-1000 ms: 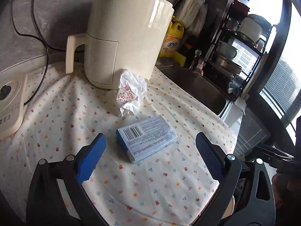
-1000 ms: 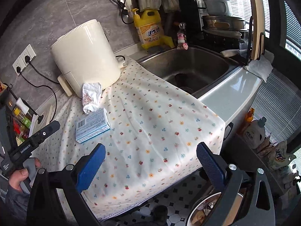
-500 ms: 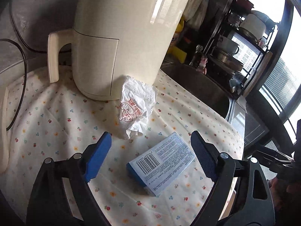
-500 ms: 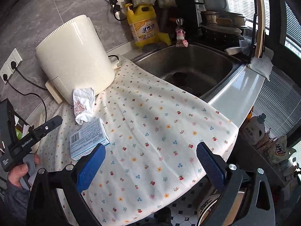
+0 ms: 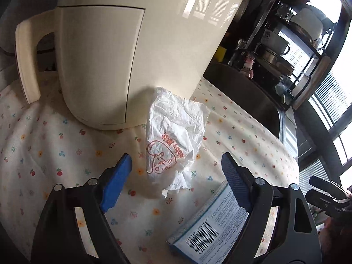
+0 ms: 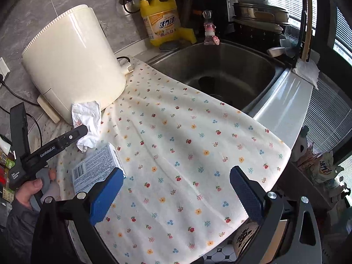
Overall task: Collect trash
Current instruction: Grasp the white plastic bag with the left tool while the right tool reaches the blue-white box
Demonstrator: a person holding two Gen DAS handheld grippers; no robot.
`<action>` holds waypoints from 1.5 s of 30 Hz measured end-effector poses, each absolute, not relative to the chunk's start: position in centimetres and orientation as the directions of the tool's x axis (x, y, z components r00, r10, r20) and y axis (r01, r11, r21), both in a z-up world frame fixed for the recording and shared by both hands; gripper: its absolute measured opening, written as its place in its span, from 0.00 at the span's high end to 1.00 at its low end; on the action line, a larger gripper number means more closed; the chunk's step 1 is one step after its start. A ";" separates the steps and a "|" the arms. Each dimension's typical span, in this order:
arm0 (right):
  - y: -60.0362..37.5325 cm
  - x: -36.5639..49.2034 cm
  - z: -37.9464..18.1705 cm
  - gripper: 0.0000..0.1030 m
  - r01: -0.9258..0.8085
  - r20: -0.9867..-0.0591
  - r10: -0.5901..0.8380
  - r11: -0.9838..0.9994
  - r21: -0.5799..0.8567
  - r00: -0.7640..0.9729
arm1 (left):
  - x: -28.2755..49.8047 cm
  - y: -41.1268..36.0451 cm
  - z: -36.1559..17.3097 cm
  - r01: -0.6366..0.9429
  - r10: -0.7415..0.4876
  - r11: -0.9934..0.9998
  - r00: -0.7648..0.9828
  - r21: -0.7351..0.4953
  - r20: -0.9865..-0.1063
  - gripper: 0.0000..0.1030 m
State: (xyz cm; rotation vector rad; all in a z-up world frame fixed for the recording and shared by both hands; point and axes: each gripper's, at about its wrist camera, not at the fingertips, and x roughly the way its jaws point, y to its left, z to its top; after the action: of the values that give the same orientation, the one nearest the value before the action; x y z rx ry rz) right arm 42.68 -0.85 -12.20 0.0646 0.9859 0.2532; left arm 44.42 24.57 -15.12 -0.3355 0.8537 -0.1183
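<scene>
A crumpled white wrapper (image 5: 173, 136) with red print lies on the flowered cloth against the base of a cream appliance; it also shows in the right wrist view (image 6: 87, 121). A blue and white carton (image 5: 209, 231) with a barcode lies nearer, partly under my left gripper's right finger; it shows in the right wrist view (image 6: 94, 169) too. My left gripper (image 5: 176, 180) is open, its fingers on either side of the wrapper's near end. My right gripper (image 6: 176, 195) is open and empty above the cloth's front part.
A cream appliance (image 5: 123, 50) with a handle stands at the back. A steel sink (image 6: 220, 74) lies right of the cloth, with a yellow detergent bottle (image 6: 161, 19) and a dish rack (image 6: 259, 15) behind it. The cloth (image 6: 187, 154) hangs over the counter's front edge.
My left gripper has moved forward past the carton to the wrapper, which now sits between its open fingers. My right gripper has moved a little closer over the cloth.
</scene>
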 end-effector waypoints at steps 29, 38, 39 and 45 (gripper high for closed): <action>14.8 43.4 -14.9 0.13 -0.480 -0.876 0.396 0.846 0.232 0.274 | 32.7 32.8 -12.5 -0.181 -0.132 0.894 0.769 -0.411 -0.625 0.91; 18.9 45.5 -15.0 0.10 -0.486 -0.885 0.378 0.847 0.213 0.272 | 30.7 34.2 -13.0 -0.241 -0.079 0.885 0.766 -0.399 -0.638 0.91; 19.2 45.6 -15.1 0.10 -0.491 -0.887 0.369 0.848 0.199 0.278 | 30.5 34.3 -13.1 -0.252 -0.072 0.882 0.765 -0.399 -0.640 0.91; 18.8 45.8 -14.2 0.10 -0.463 -0.900 0.346 0.864 0.196 0.266 | 30.3 34.4 -13.4 -0.273 -0.057 0.877 0.758 -0.396 -0.649 0.91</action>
State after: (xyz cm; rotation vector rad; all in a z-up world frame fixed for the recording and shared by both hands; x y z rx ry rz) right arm 45.77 18.82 -14.16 -0.1147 1.1818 0.5481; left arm 30.26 34.45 -13.39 -0.4978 0.7070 0.1236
